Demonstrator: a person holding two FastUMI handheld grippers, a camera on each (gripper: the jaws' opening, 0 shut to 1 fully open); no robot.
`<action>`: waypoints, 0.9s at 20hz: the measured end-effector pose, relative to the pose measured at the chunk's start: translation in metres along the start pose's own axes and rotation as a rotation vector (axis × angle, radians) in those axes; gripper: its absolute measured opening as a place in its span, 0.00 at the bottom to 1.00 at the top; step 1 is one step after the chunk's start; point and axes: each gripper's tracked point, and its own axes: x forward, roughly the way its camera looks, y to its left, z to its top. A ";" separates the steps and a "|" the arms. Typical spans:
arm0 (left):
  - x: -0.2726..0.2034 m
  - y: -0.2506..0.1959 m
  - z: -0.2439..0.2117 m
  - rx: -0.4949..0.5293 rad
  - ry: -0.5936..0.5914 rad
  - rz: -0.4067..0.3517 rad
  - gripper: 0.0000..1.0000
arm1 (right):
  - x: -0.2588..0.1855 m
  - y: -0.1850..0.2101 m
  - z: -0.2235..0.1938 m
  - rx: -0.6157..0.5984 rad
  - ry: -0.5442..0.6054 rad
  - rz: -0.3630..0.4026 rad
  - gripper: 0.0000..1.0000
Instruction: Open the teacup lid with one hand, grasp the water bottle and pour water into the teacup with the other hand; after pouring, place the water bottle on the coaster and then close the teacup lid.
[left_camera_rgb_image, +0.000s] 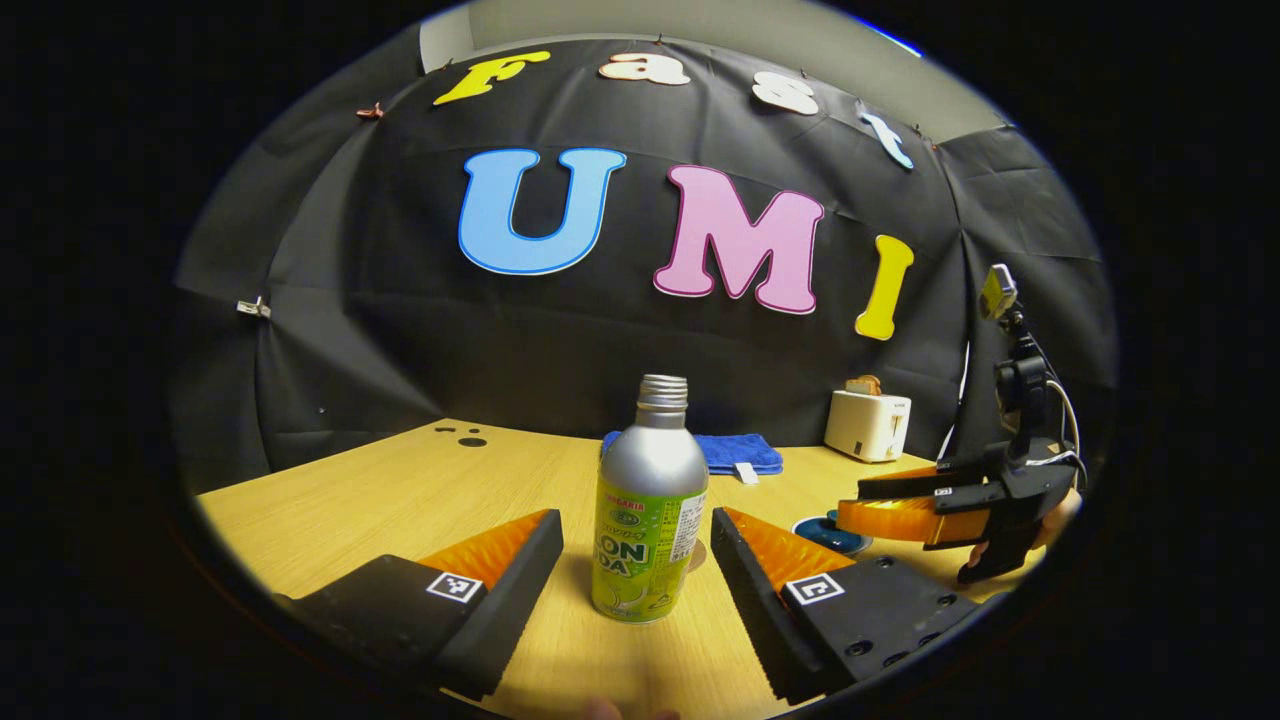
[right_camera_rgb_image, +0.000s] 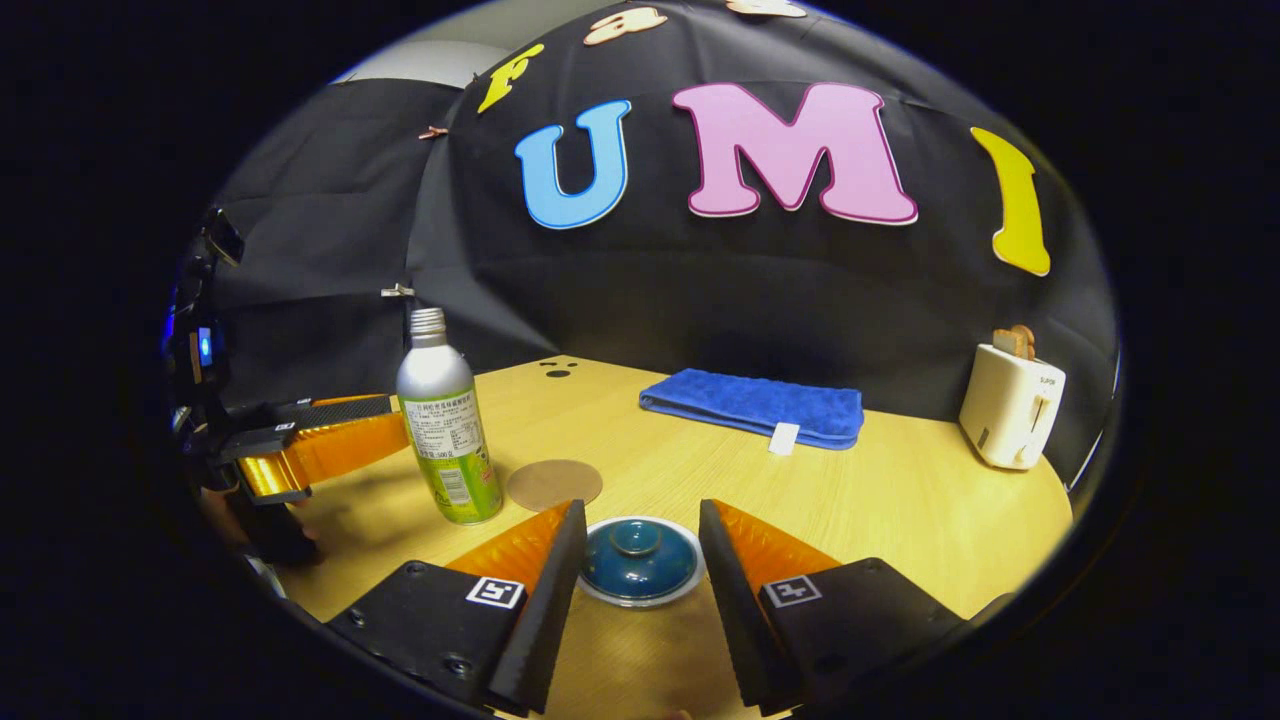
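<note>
A silver water bottle (left_camera_rgb_image: 649, 510) with a green label and no cap stands upright on the wooden table (left_camera_rgb_image: 350, 500). My left gripper (left_camera_rgb_image: 637, 560) is open, a finger on each side of the bottle's lower half, not touching it. In the right gripper view the bottle (right_camera_rgb_image: 445, 425) stands at the left with the left gripper (right_camera_rgb_image: 310, 445) beside it. The teacup, covered by its blue lid (right_camera_rgb_image: 638, 558), sits between the open fingers of my right gripper (right_camera_rgb_image: 640, 560). A round brown coaster (right_camera_rgb_image: 554, 483) lies flat between bottle and teacup. In the left gripper view the right gripper (left_camera_rgb_image: 900, 505) hovers over the blue lid (left_camera_rgb_image: 830, 535).
A folded blue towel (right_camera_rgb_image: 755, 405) lies near the back of the table (right_camera_rgb_image: 900, 500). A white toaster (right_camera_rgb_image: 1010, 405) holding bread stands at the back right. Small dark holes (right_camera_rgb_image: 556, 370) mark the tabletop near the back wall.
</note>
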 end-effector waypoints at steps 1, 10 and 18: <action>0.000 0.000 0.000 0.000 -0.001 -0.002 0.95 | 0.001 0.000 -0.003 -0.005 0.010 -0.005 0.71; -0.001 -0.001 0.001 -0.013 -0.005 -0.015 0.95 | 0.010 0.001 -0.013 0.042 0.038 0.002 0.54; -0.001 -0.007 -0.001 0.002 0.008 -0.037 0.95 | 0.006 -0.003 -0.004 0.030 0.000 0.006 0.30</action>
